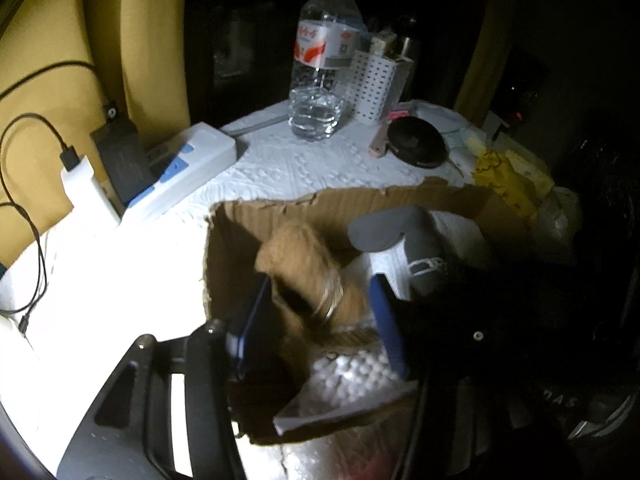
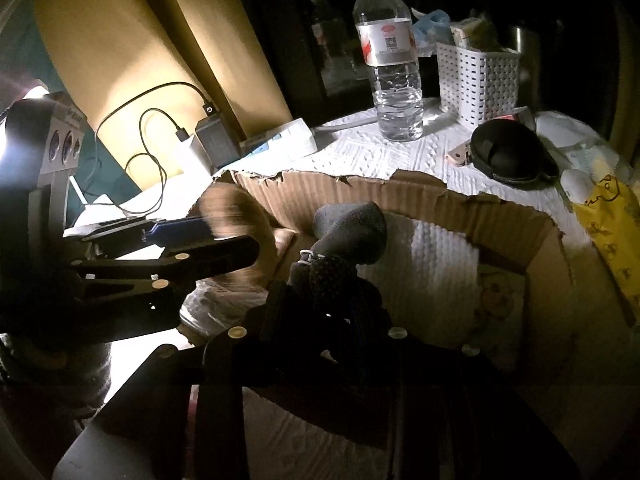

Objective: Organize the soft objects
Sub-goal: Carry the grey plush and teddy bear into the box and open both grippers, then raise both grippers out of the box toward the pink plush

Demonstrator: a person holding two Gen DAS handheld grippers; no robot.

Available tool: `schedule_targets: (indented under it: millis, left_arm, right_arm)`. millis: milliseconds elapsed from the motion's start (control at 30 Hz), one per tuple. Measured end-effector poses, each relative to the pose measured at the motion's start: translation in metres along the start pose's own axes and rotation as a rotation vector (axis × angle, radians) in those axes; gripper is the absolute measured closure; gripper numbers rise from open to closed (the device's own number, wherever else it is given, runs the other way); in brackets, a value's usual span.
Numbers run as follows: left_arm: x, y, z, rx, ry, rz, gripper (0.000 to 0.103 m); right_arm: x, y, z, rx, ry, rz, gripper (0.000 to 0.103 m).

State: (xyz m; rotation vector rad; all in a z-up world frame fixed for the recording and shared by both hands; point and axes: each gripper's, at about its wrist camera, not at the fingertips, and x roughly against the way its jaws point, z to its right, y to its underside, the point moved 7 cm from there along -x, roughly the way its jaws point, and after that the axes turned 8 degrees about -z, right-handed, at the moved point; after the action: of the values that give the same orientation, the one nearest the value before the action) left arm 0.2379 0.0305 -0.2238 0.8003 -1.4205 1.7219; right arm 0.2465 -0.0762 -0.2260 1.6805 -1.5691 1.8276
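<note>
Two grippers over the box [image 2: 420,196] | left [image 1: 316,300] spread around blurry tan plush [image 1: 304,268] at 9 o'clock inside | right [image 2: 320,304] pinching grey sock [image 2: 352,236] | bottle [image 1: 324,52] label unreadable

Tan, fuzzy plush toy [image 1: 304,272], motion-blurred. Grey sock [image 1: 404,236] with white stitched mark; darker speckled knit in right wrist view. Brown corrugated cardboard box [image 1: 400,200], torn rim. White embossed paper towel [image 1: 304,164]. Clear water bottle [image 1: 324,52], white cap, red-and-silver label. White perforated basket [image 2: 476,76]. Black round pouch [image 2: 512,156]. Yellow bag [image 2: 612,232] with dark line print. White power strip [image 1: 188,160], blue switches. Blue-edged black fingers [image 1: 384,312].
</note>
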Motion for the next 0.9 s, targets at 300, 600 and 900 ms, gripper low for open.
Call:
schedule_targets:
  millis: [300,600,900]
  left_arm:
    - [0.024,0.002,0.005,-0.003,-0.029,0.039,0.045]
    - [0.058,0.011,0.011,0.000,-0.029,0.088,0.032]
    - [0.090,0.027,0.017,-0.006,-0.030,0.121,0.032]
  right_arm:
    - [0.023,0.002,-0.002,0.001,0.060,0.028,0.059]
    - [0.054,0.011,-0.008,-0.007,0.116,0.058,0.053]
    - [0.083,0.025,-0.026,0.004,0.139,0.092,0.052]
